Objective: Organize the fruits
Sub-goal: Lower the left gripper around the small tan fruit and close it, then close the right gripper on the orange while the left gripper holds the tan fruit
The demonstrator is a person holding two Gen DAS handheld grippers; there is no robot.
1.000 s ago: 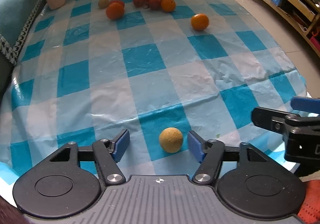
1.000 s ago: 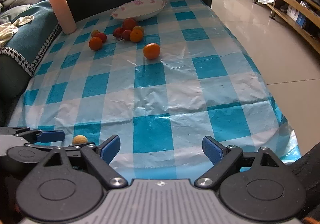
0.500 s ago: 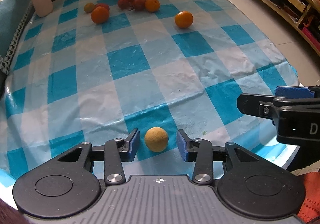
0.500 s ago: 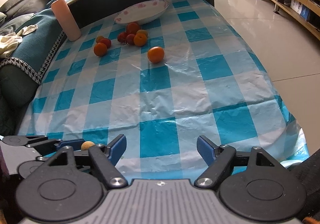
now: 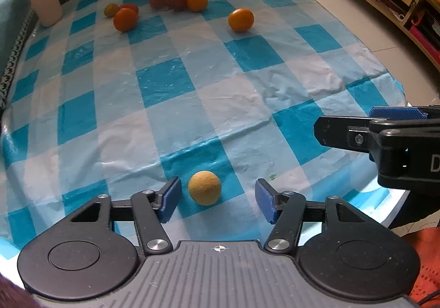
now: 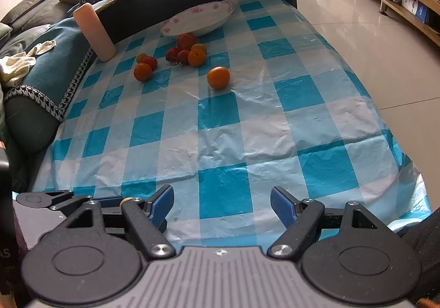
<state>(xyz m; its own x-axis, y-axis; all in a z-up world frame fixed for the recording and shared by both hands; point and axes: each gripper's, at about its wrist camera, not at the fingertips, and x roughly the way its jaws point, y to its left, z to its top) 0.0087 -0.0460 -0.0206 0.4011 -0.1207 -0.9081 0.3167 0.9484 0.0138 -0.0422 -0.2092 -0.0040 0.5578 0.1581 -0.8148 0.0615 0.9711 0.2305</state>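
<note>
A checked cloth (image 5: 170, 82) covers the table. At its far end sits a plate (image 6: 198, 19), with a fruit cluster (image 6: 187, 51) just before it and one orange (image 5: 241, 19) apart. The right gripper (image 6: 222, 205) hangs released over bare cloth. The left gripper (image 5: 217, 199) has just widened its jaws; a tan fruit (image 5: 204, 187) lies between them on the near edge, touched by neither pad.
</note>
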